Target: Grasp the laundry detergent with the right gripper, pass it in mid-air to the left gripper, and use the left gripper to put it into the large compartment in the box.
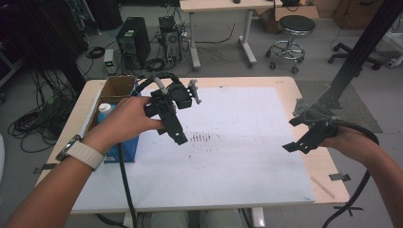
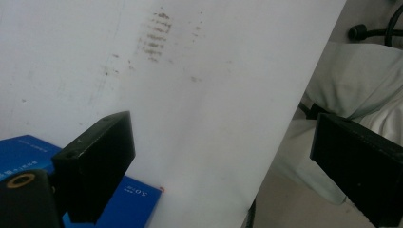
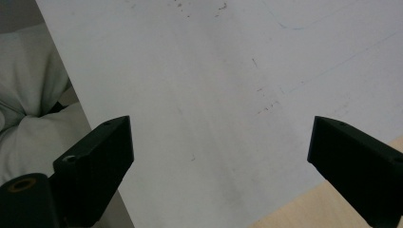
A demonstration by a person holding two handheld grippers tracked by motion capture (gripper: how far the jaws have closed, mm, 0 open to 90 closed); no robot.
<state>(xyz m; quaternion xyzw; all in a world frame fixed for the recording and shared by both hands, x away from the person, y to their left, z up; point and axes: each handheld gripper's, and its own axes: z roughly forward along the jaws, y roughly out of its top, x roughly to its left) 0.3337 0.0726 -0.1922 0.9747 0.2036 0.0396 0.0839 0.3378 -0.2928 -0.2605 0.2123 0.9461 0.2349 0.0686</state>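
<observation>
White sheet [image 1: 237,156] lies flat across the bench [image 1: 285,88], smudged near its middle. Left gripper [image 1: 178,135] hangs above its left part, fingers wide, nothing between. Right gripper [image 1: 297,142] sits at the sheet's right edge, fingers wide and empty. Blue box [image 1: 124,151] is at the sheet's left edge.

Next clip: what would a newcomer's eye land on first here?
Probably the left gripper, held above the white board near its left side, jaws wide apart and holding nothing. Just right of it sits a brown smudge patch, and at the table's left edge a blue box beside a cardboard box.
</observation>
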